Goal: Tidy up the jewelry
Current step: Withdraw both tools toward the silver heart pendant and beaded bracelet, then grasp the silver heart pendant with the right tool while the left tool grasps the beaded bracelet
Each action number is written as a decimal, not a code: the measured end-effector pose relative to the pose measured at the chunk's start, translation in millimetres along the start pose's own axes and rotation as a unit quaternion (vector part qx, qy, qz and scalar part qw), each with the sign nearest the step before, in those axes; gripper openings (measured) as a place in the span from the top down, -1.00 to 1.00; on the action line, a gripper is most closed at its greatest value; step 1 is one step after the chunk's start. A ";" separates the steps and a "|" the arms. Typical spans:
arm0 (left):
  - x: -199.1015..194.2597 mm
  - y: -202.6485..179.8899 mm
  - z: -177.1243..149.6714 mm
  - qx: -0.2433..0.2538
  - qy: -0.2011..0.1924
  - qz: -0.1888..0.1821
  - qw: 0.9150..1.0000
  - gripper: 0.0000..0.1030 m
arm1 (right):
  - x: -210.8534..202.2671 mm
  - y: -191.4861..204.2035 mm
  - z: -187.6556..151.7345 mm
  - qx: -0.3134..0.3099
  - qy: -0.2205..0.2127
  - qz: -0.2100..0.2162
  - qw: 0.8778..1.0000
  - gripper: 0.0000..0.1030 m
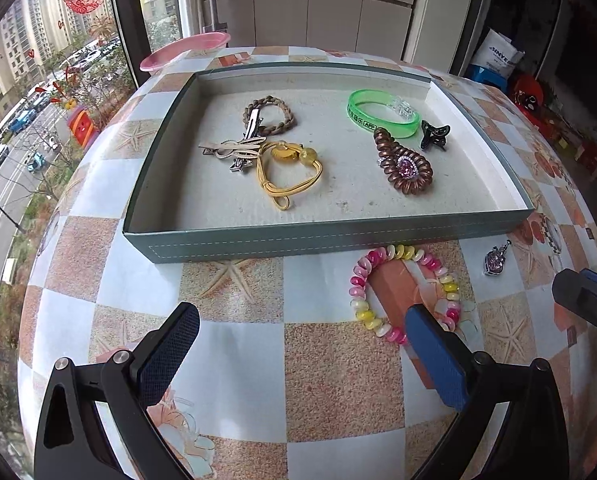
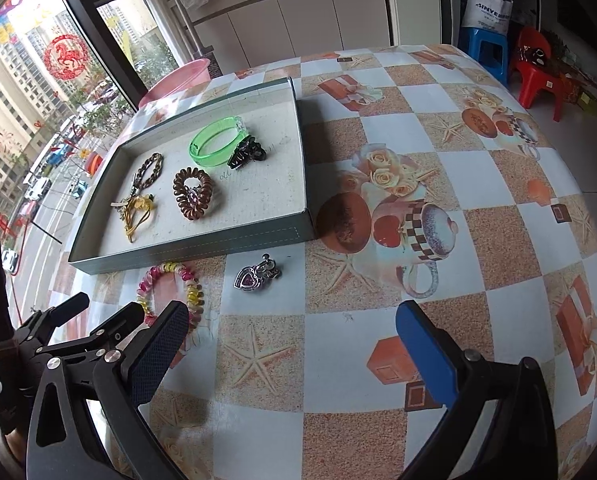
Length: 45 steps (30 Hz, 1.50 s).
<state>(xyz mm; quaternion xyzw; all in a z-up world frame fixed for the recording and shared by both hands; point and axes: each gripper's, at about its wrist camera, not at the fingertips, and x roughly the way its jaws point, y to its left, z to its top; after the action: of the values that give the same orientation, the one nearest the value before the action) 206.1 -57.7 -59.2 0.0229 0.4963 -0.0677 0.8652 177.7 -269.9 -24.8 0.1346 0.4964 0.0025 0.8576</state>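
Jewelry tray (image 1: 338, 236) holds several pieces; left gripper (image 1: 302, 330) and right gripper (image 2: 292, 326) both spread, empty.

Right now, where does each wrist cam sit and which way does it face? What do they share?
Left wrist: low over the table, facing the grey-green shallow tray; its open left claw frames the pink-and-yellow spiral hair tie.
Right wrist: further right, looking across the checkered tablecloth; its open right claw shows, with the left claw at lower left.
Shared: tray, hair tie, silver heart pendant with purple stone.
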 end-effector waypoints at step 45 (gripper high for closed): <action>0.7 -30.3 -2.2 0.066 -0.004 -0.016 0.998 -0.15 | 38.4 31.6 -0.2 -0.072 -0.001 -0.061 0.996 0.61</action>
<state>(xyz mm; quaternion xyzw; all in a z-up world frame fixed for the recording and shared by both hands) 200.4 -87.5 -60.1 0.0721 0.4874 -0.1143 0.8627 201.1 -234.1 -50.2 0.0420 0.5013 -0.0142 0.8641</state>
